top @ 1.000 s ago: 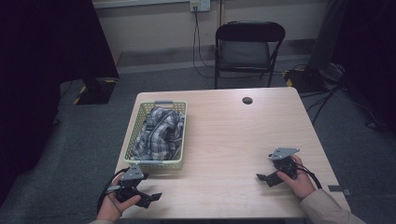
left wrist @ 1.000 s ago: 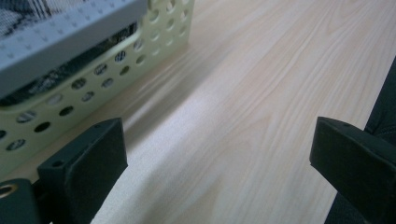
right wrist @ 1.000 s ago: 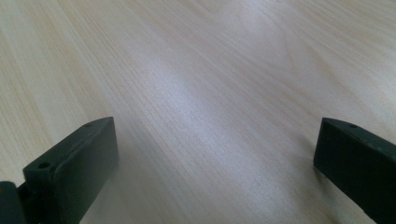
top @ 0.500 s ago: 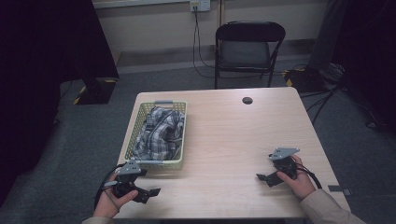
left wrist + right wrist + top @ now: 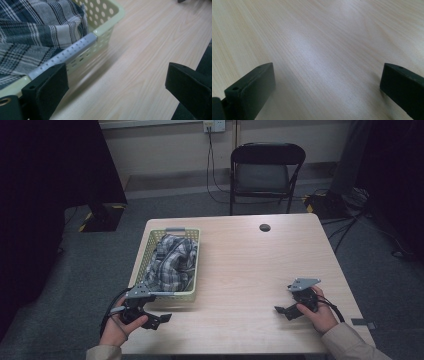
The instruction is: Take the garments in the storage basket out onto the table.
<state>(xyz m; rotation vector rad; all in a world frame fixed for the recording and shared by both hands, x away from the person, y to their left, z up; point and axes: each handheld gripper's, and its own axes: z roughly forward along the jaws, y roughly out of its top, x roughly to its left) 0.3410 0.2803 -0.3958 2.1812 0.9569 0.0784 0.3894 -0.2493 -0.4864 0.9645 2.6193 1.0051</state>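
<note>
Left gripper (image 5: 150,316): held low at the table's near left corner, just beside the basket's near end; jaws spread wide with nothing between them, probably readied for a reach into the basket.
Basket (image 5: 145,251): pale yellow-green, perforated, lying lengthwise on the left part of the table; in the left gripper view its near rim and grey handle bar (image 5: 65,53) sit just past one jaw, apart from it.
Plaid cloth (image 5: 172,260): crumpled inside the basket, heaped up to about rim level; the dark-and-white checks lie bunched against the near wall (image 5: 37,37), so a fold is within easy reach from this side.
Table (image 5: 250,270): light wood, bare across the middle, which leaves room to lay the cloth out.
Right gripper (image 5: 292,309): resting near the table's near right edge, well apart from the basket; jaws wide apart and holding nothing, seemingly waiting its turn.
Step, as I judge it: the approach, with the cloth not yet touched.
</note>
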